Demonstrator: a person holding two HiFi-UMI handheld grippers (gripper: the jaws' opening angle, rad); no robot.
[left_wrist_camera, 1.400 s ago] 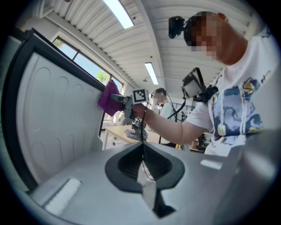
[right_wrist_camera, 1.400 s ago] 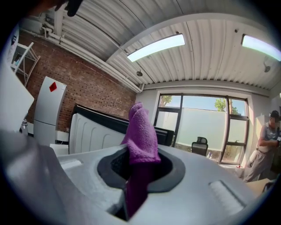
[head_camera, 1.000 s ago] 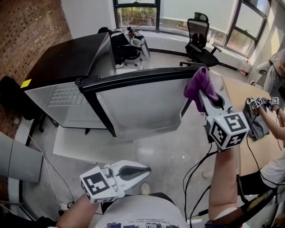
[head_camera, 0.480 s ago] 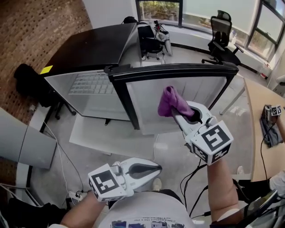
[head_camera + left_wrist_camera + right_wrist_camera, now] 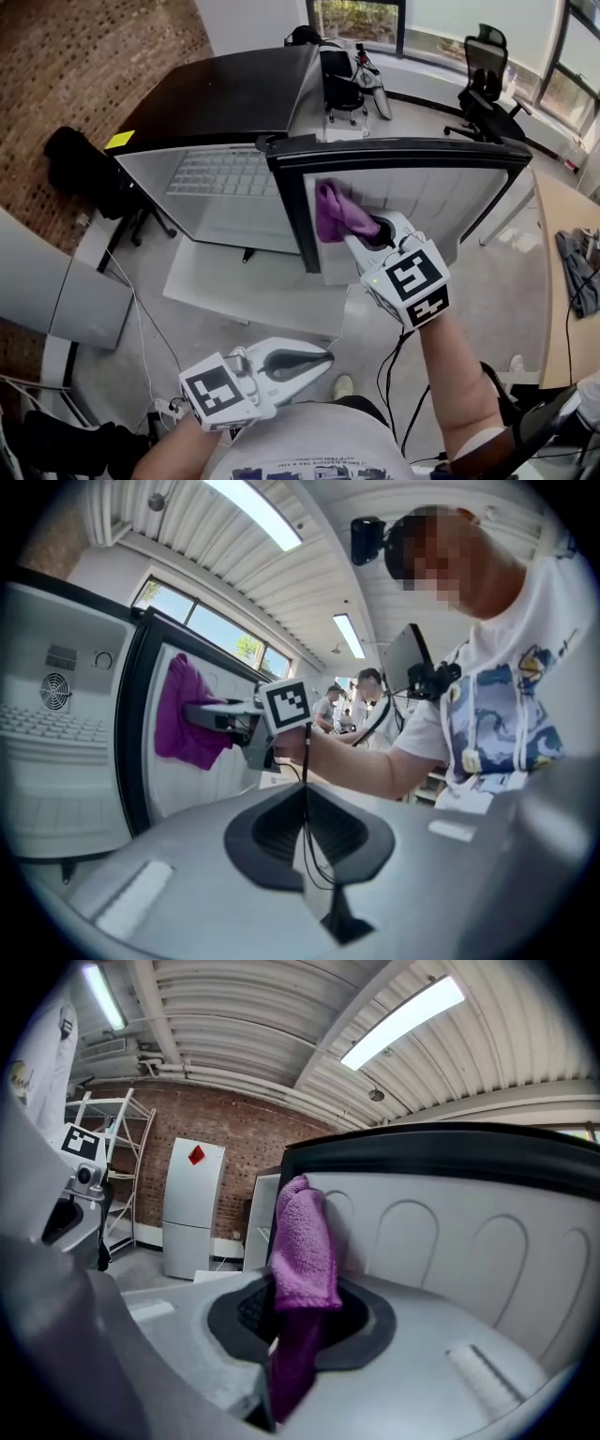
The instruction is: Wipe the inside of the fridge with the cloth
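Cloth: one purple cloth [image 5: 336,212], bunched and standing up out of the right hand-held gripper, lying at or just beside the white inner liner close to the door's hinge edge; contact can't be confirmed from here.
Right hand-held gripper: [image 5: 361,234] closed on the cloth, with the tail of the fabric hanging down between its jaws in the right gripper view. The marker cube sits at 4 o'clock from the cloth. It is probably pinched at one end so that a loose pad leads into the surface.
Left hand-held gripper: [image 5: 319,361] jaws together with nothing between them, held low at 7 o'clock in the head view, near the person's body. It looks parked clear of the wiping arm.
Fridge: one black-topped fridge [image 5: 225,94] at 11 o'clock, with its door [image 5: 441,192] swung wide open, which brings the liner within reach.
Door liner: three moulded arches count out in the right gripper view, running to 3 o'clock from the cloth [image 5: 302,1241].
Task stage: judged to be at the start of a wipe on the door's inner face.
Counts: two hand-held grippers, one cloth, one open door, one yellow note [image 5: 119,140] on the fridge top.
Second fridge: one white unit [image 5: 192,1208] stands by the brick wall, well apart.
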